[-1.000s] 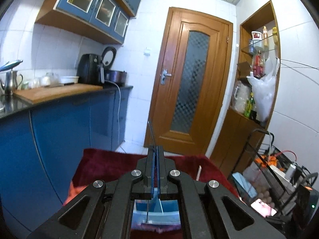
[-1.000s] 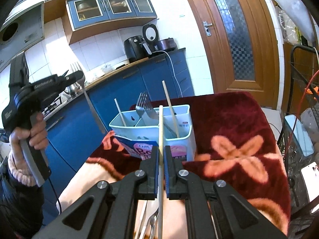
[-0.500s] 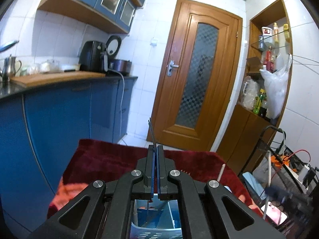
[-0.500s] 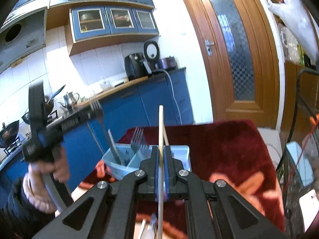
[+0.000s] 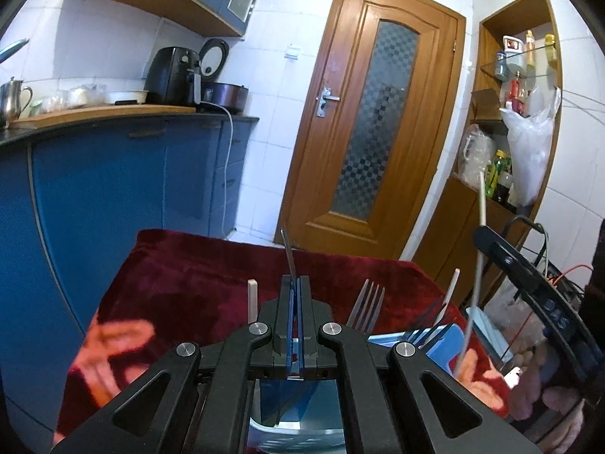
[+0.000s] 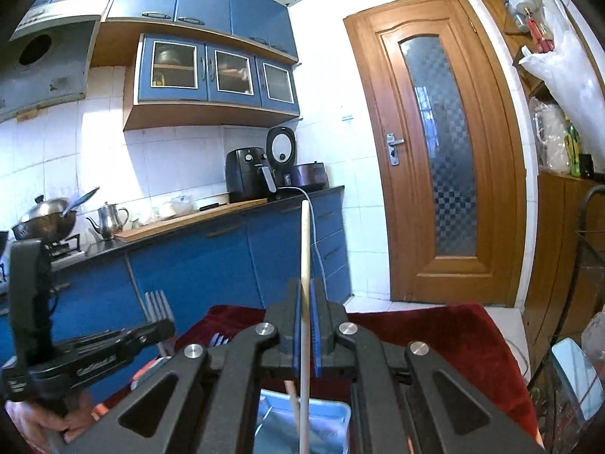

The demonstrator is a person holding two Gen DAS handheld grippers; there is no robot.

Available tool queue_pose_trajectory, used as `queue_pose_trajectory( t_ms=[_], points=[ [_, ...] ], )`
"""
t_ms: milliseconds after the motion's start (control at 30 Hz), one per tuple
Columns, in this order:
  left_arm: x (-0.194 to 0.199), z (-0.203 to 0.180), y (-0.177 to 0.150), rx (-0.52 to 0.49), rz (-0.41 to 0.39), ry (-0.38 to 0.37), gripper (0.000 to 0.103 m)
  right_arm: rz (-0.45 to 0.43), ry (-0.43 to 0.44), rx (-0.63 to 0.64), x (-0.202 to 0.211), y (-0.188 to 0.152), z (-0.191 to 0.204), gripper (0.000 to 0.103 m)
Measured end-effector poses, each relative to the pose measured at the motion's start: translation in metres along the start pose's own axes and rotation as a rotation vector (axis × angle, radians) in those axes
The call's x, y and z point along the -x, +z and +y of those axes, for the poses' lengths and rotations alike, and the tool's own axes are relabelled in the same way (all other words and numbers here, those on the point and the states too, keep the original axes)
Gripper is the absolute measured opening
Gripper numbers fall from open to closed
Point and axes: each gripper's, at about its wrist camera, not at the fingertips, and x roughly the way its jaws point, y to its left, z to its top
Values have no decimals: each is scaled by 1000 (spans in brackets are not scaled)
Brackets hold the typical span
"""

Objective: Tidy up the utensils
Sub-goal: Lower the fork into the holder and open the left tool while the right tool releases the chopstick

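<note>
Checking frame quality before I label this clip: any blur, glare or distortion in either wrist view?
Left wrist view: strong fisheye bending of the door; red cloth soft at lower left; right gripper and chopstick blurred at the right edge. Right wrist view: sharp on the held chopstick; bright patch on the wall tiles; dark corners.

Black hand-held gripper (image 5: 294, 283) — blue pads, silver screws, white lettering.
</note>
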Motion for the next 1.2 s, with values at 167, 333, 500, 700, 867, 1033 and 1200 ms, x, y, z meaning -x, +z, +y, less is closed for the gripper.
queue_pose_trajectory(
  t_ms=[167, 333, 500, 700, 867, 1033, 1200],
  points=[
    [-1, -4, -5, -27, 0, 7, 1, 44, 10, 24, -9, -17, -1, 6],
    [-2, -6, -8, -32, 20, 7, 1, 107, 22, 45, -7, -27, 0, 6],
    [1, -12, -10, -42, 43, 24, 3, 147, 29, 58, -3, -31, 1, 6],
    [9, -14, -9, -38, 58, 35, 9, 165, 44, 14, 3, -29, -4, 9],
    [20, -18, -9, -58, 60, 43, 11, 153, 50, -5, 14, -23, -5, 15],
    [35, -20, -9, -52, 72, 30, 11, 134, 48, -22, 30, -15, -2, 15],
    [55, -22, -10, -58, 84, 25, 11, 136, 43, -35, 50, -7, 3, 15]
  ],
)
